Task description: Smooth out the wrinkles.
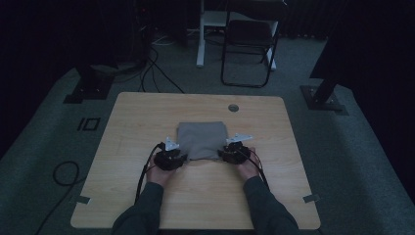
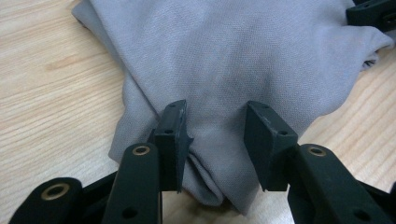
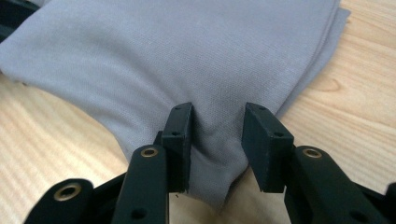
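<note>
With my jaws standing apart astride its near corners, the grey folded cloth bunches between the pads but isn't pinched yet. My left gripper and right gripper sit at the cloth's near edge, mid-table. I judge this the grasping step; next, both must close firmly, then lift together.

Plain grey cloth — fine knit, pale wood-grain table, black tools — matte.
</note>
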Motion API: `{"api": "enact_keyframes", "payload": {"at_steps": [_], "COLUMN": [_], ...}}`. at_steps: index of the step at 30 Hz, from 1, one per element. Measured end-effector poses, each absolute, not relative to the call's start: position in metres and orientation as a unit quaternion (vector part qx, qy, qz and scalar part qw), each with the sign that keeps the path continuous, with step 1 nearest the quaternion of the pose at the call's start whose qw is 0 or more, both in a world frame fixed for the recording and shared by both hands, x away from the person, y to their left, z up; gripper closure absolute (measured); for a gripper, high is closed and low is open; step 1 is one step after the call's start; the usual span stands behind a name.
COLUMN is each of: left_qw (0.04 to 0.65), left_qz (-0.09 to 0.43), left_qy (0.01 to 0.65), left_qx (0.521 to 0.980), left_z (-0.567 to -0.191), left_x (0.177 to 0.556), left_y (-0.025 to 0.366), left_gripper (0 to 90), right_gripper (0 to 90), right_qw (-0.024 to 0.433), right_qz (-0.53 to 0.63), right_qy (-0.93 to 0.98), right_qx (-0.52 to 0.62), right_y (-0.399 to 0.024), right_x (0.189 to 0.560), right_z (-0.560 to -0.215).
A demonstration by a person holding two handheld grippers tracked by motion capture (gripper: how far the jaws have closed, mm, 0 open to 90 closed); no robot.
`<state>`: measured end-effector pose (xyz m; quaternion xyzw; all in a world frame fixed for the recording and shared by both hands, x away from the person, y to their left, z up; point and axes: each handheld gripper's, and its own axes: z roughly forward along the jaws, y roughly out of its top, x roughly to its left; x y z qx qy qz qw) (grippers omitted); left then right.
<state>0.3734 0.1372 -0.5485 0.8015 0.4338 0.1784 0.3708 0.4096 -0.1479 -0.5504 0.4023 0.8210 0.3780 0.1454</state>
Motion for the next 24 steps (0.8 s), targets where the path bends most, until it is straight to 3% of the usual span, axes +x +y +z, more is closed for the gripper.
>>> {"api": "enact_keyframes", "payload": {"at_steps": [3, 7, 15, 24], "left_qw": [0.386, 0.389, 0.383, 0.354], "left_qz": [0.198, 0.216, 0.218, 0.225], "left_qy": [0.435, 0.449, 0.519, 0.559], "left_qx": [0.789, 0.775, 0.733, 0.715], "left_z": [-0.538, -0.531, -0.542, -0.551], "left_x": [0.366, 0.358, 0.359, 0.370], "left_y": [0.148, 0.168, 0.211, 0.222], "left_gripper": [53.1, 49.8, 49.3, 49.0], "right_gripper": [54.1, 49.8, 48.9, 47.9], "right_qw": [0.156, 0.185, 0.215, 0.218], "right_qz": [0.398, 0.393, 0.381, 0.363], "right_qy": [0.809, 0.805, 0.781, 0.785], "right_qx": [0.403, 0.403, 0.446, 0.453], "right_y": [-0.157, -0.175, -0.217, -0.222], "right_x": [0.401, 0.390, 0.384, 0.389], "right_z": [-0.544, -0.540, -0.540, -0.548]}}
